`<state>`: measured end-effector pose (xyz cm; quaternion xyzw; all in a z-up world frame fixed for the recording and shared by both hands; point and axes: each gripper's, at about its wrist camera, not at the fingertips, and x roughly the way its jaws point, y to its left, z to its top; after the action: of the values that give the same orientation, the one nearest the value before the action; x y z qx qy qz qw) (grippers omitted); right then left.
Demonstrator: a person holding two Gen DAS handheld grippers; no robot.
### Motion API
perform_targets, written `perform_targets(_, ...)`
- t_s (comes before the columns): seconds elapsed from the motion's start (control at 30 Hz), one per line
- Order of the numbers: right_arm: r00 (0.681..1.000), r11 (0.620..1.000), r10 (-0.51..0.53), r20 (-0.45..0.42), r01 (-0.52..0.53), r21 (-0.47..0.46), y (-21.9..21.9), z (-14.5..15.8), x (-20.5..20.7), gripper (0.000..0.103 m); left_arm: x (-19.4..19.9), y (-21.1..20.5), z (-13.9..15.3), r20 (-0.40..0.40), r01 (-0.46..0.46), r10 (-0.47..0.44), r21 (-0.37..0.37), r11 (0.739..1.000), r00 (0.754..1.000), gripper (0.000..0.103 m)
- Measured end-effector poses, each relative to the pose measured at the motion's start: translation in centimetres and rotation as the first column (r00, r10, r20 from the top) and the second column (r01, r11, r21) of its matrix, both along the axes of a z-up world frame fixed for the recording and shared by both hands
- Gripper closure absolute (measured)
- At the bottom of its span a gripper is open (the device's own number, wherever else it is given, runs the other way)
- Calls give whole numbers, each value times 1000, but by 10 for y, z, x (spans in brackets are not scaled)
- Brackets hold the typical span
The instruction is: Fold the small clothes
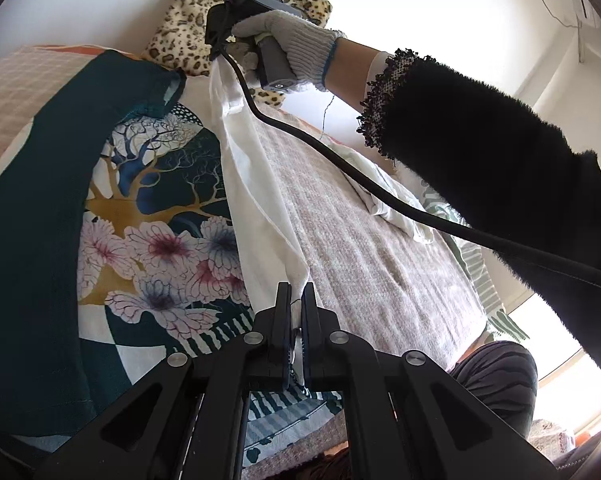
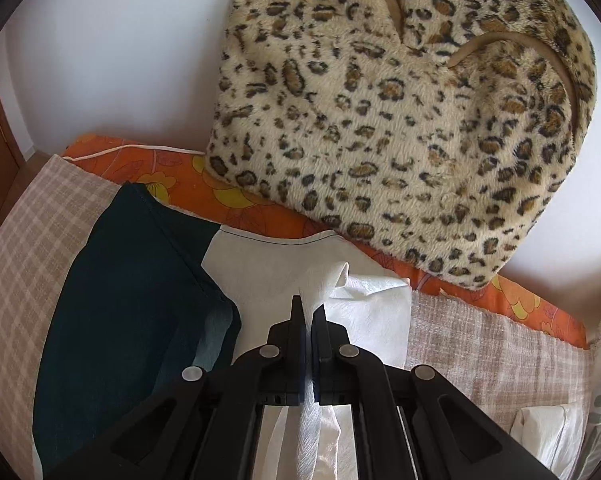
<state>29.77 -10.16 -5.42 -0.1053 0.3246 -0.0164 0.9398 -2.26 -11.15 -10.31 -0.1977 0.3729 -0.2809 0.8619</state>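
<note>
Above the bed (image 1: 380, 248), a white cloth (image 1: 252, 184) is stretched taut between both clamped hand-held grippers, left (image 1: 297, 300) and right (image 2: 309, 314), ready for folding.

Premises: a home bedroom. Evidence: a bed (image 2: 480, 344) covered in a beige checked spread, an orange floral pillow (image 2: 260, 208) along its head, and a heart-shaped leopard-print cushion (image 2: 400, 120) leaning against a plain white wall (image 2: 120, 60). Clothing lies on the bed, including a floral-print shirt (image 1: 152, 220). Bright daylight enters at one side.
</note>
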Motion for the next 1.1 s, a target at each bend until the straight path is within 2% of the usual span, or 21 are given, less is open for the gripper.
perform_targets(0.23,1000,1000,11,-20,-12,-26,36,-19,17,103,4,21,-10,-20,-47,47,-9,999,999,101)
perform_targets(0.43,1000,999,13,-15,-13,-30,48,-18,19,103,-1,31,-13,-28,-69,68,-29,997,997,101)
perform_targets(0.67,1000,1000,14,-13,-14,-13,56,-14,24,103,-8,45,-15,-24,-112,112,-14,994,993,101)
perform_targets(0.93,999,999,38,-37,-39,-20,77,-26,35,103,-8,48,-24,-42,-128,128,11,992,991,101)
perform_targets(1.07,996,998,69,-54,-69,-4,83,-33,39,103,-7,48,-24,-50,-131,131,14,991,990,101)
perform_targets(1.1,993,995,97,-61,-96,8,84,-33,39,99,-7,47,-25,-52,-125,126,17,992,991,101)
